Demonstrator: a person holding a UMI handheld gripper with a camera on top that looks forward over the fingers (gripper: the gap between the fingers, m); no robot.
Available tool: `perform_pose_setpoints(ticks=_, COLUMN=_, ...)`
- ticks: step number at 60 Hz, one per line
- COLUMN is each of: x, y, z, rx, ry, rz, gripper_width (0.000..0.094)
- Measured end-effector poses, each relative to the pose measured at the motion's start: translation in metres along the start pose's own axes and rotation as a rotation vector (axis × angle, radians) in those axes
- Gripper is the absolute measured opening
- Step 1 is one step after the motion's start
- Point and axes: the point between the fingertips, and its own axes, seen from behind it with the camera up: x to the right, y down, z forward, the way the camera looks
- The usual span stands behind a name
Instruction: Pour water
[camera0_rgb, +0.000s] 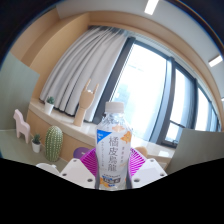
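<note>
The gripper (112, 166) is clamping both pink pads (88, 160) on an upright, capped water bottle (114, 148); a cactus (55, 143) is standing far left.

A bottle (114, 148) stands upright between the fingers (88, 160) of the tool (113, 168), with a cactus (54, 143) to its left, a small figure (22, 128) further left, and curtained windows (150, 85) behind.
</note>
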Motion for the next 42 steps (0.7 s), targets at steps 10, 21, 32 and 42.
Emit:
perform_pose_setpoints(ticks=10, x=-0.006, y=0.06, z=0.01, rx=-0.096, ry=-0.041, rz=0.278, gripper_width=0.0354)
perform_pose_setpoints(ticks=21, x=-0.013, y=0.121, z=0.019, rx=-0.166, ry=-0.041, rz=0.348, gripper_width=0.0354)
perform_pose_setpoints(ticks=32, x=-0.018, y=0.149, z=0.018, rx=-0.182, ry=-0.051, rz=0.365, gripper_width=0.0364)
perform_pose_setpoints(ticks=42, x=-0.021, y=0.146, z=0.014, rx=-0.16, ry=-0.052, rz=0.34, gripper_width=0.0428)
